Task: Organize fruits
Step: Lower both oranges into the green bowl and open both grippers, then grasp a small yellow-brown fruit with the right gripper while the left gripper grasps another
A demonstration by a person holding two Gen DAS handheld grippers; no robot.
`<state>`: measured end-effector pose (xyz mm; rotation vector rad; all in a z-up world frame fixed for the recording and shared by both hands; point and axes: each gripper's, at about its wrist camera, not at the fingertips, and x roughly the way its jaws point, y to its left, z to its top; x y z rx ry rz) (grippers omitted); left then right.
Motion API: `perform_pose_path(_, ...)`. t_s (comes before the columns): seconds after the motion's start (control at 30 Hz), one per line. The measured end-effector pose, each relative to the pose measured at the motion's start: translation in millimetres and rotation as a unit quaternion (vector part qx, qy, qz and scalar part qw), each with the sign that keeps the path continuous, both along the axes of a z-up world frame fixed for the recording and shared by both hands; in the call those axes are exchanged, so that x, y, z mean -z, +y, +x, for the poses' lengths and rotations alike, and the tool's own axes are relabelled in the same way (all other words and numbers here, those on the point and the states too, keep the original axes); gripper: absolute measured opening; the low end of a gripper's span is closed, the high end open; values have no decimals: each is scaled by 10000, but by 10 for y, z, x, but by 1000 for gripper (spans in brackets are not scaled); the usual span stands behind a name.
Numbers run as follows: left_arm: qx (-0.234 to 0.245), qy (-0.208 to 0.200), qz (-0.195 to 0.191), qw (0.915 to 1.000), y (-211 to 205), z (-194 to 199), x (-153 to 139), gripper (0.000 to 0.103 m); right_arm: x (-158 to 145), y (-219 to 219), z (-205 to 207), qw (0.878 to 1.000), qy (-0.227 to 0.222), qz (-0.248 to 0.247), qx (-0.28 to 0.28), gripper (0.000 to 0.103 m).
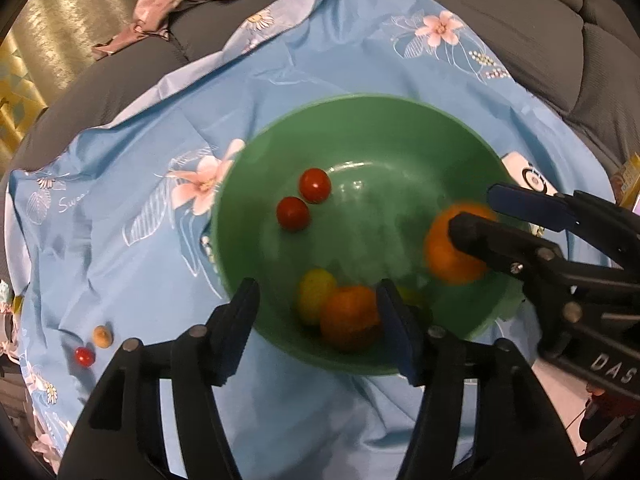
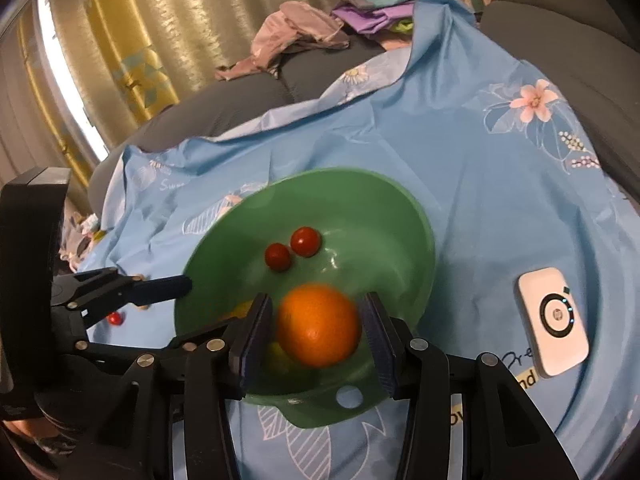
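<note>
a green bowl [image 1: 400,120] is seen on a blue floral cloth [image 1: 132,264] spread over a grey sofa [image 1: 500,12]. two red tomatoes [image 1: 315,185] are lying side by side on the far part of the bowl's floor, just apart from each other. nearer the left gripper [image 1: 316,320], a yellow fruit [image 1: 316,294] and a second orange [image 1: 350,318] are lying together, touching, against the near wall of the bowl.

the left gripper is held over the near rim with its fingers [image 1: 236,332] spread wide and nothing between them.

the right gripper [image 2: 316,328] is held over the bowl, its fingers [image 2: 254,332] set wide to either side of an orange [image 2: 317,325]. gaps are seen between the pads and the fruit in the right wrist view, so no grip is shown. the orange is blurred in the left wrist view; whether it is resting on the bowl or in the air cannot be told.

outside the bowl, on the cloth to the left, a small red tomato [image 1: 84,356] and a small tan fruit [image 1: 102,336] are lying near each other, well apart from the bowl. a white device [image 2: 554,322] with a black ring is lying on the cloth to the right of the bowl. crumpled clothes [image 2: 296,36] are piled on the sofa beyond, with curtains [image 2: 160,20] behind.
</note>
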<state>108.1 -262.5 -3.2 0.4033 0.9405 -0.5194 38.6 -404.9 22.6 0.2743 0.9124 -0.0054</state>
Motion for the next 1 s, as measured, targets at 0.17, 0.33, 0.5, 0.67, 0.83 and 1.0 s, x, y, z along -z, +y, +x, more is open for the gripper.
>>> perform_pose_path(0.17,-213,-51,-211,9995,185,-85,-120,80,-138,25,-84,9998,-196,-26,-3,48)
perform_pose_path(0.33,-555,130,-510,9971,485,-219,-164,87,-194,184,-144,9996,-209,-14,-203,48)
perform_pose_path(0.5,-942,188,-879,9915,844,-411,-226,93,-295,449,-239,9979,-306,-56,-570,48)
perform_pose_path(0.67,-1359,276,-1263,9822,1345,-651,-236,95,-394,717,-321,9946,-394,-79,-958,48)
perform_pose_path(0.83,-1807,216,-1187,9761,1774,-859,-175,95,-440,991,-360,9903,-402,-57,-1328,48)
perform_pose_path(1.0,-2156,248,-1240,9683,2145,-984,-99,95,-443,1296,-371,9852,-342,7,-1678,48)
